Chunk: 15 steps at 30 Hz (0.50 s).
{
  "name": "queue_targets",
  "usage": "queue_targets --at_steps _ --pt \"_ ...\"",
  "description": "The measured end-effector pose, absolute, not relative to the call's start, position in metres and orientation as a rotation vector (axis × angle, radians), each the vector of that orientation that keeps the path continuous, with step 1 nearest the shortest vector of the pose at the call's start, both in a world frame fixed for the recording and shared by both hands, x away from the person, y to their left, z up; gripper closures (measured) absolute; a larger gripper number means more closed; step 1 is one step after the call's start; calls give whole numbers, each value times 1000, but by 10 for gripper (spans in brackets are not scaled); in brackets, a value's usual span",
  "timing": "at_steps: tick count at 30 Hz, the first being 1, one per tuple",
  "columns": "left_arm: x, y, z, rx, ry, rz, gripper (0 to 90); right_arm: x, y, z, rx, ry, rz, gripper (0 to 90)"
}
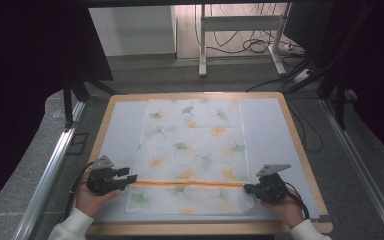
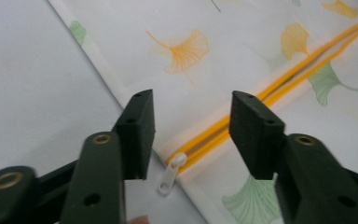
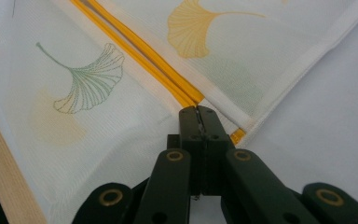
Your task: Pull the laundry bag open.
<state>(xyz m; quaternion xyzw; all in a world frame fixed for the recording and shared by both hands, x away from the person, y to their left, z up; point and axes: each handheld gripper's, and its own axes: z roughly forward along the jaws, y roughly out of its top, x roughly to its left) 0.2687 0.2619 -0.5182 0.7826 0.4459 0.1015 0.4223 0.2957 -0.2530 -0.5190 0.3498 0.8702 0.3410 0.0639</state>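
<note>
Ginkgo-printed fabric bag [image 1: 190, 155] lies flat on the grey mat [image 1: 120, 130] of the bench [image 1: 300, 145]. At its left edge the left gripper [image 2: 191, 128] hovers with jaws apart over the white zipper pull [image 2: 171, 173]. The orange zipper [image 1: 187, 183] runs across to the right gripper [image 3: 198, 114], whose jaws are clamped on the zipper's end.

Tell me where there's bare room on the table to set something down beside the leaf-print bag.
Two bare grey strips flank the leaf-print bag: one between its left edge and the table rim, one on the right. The near ends are crowded by the left gripper and right gripper at the yellow zipper.
</note>
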Motion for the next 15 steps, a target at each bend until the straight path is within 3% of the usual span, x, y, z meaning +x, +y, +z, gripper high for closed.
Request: queue_targets --at_steps 3,5,7,9,11,12,14,15 --pt "270 260 -517 1938 1133 259 428 295 -253 -519 1040 2622 1028 892" --pt "270 258 -517 1927 1133 261 406 294 -254 -514 1024 2599 1088 757" --pt "270 258 -517 1926 1131 261 395 293 -255 -512 1007 2577 1097 727" --pt "270 258 -517 1926 1132 256 354 292 -256 -506 1008 2519 1128 583" --pt "270 258 -517 1927 1137 263 344 293 -257 -504 1014 2506 1148 565" --pt "270 258 -517 1929 1139 267 327 293 -260 -502 1010 2476 1174 495" --pt "270 257 -518 1934 1144 277 323 294 -261 -501 1012 2465 1179 463" --pt "270 257 -518 1936 1145 285 319 296 -265 -499 1032 2447 1192 396"
